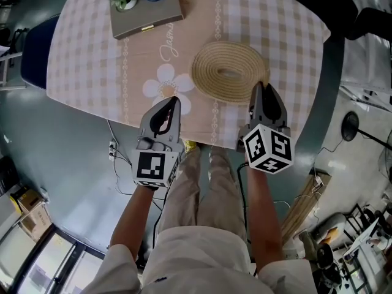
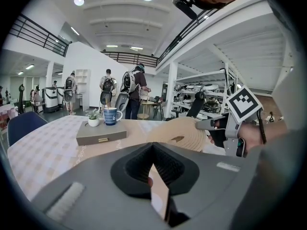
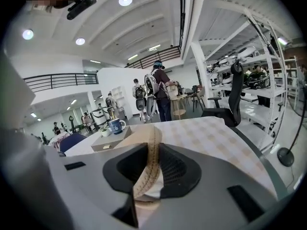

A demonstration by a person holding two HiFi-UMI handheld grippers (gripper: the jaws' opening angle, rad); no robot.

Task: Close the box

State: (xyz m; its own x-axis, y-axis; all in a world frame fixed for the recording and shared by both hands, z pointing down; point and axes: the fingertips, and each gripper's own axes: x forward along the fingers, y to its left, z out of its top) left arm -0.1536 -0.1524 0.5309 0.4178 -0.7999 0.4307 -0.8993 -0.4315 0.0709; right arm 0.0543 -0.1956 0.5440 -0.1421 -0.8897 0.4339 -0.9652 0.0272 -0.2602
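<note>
Both bare forearms (image 1: 131, 219) are held forward side by side, each gripper pitched slightly downward, the left gripper (image 1: 173, 100) shown with its jaws together and the right gripper (image 1: 258, 86) clamped on the edge of the woven lid (image 1: 229, 72).

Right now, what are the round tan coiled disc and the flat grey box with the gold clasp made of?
The round tan coiled disc looks like woven straw or seagrass, matte: concentric rope-like coils, braided rim clamped in the right gripper. The flat grey box is probably painted wood or card, matte, smooth-faced; its small gold clasp looks like metal.
</note>
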